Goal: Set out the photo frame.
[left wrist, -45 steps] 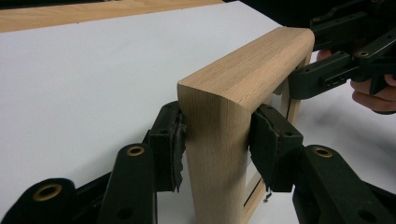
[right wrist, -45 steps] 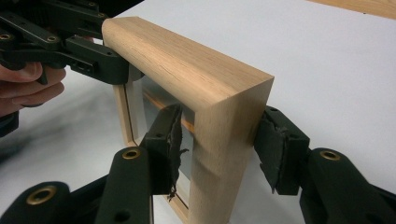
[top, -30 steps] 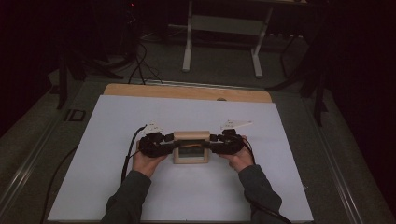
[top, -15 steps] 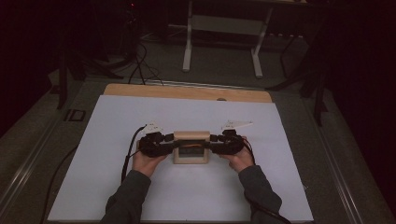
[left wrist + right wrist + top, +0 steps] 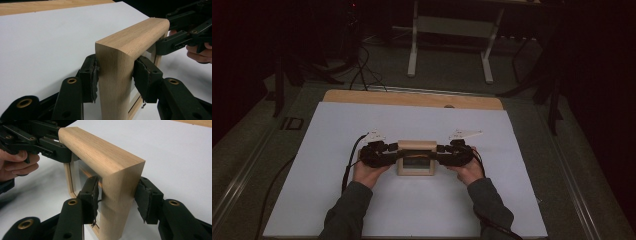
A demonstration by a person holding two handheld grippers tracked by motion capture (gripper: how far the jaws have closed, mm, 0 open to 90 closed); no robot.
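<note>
Nothing's really moved since the earlier frame: your wooden frame [image 5: 416, 158] sits upright in the same spot, mid-counter on the white sheet [image 5: 332, 130]. Your left hand-held gripper [image 5: 115, 75] is pinching the frame's left post, pads tight on both faces. Your right hand-held gripper [image 5: 116, 195] straddles the right post; one pad touches, the other looks slightly off, so I can't tell if it's gripping. Both hands flank the frame.

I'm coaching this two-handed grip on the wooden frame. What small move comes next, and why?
Probably lift the wooden frame slightly, both hands together. The left gripper and right gripper each clamp an upright side, and the frame stands on the white sheet.
</note>
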